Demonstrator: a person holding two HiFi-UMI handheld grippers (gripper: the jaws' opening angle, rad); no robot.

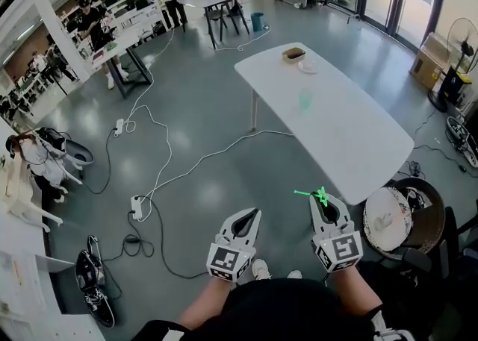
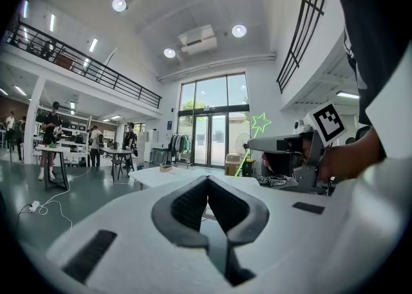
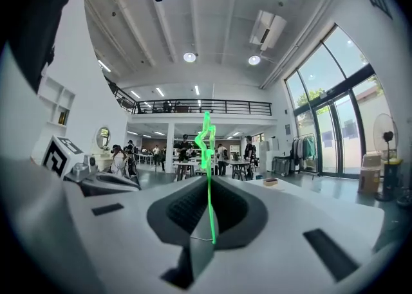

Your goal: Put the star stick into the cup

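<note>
Two dishes (image 1: 293, 54) beyond cup (image 1: 305, 99) on table (image 1: 351, 145) (cables (image 1: 187, 164) cross floor).

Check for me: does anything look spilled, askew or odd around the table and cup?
Nothing spilled. The cup stands on the white table, apparently upright. The right tool pinches the green star stick near its lower end. Only oddity: loose cables sprawl left of the table.

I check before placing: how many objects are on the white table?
3: a brown tray at the far end, a white dish beside it, a greenish cup nearer the middle.
</note>
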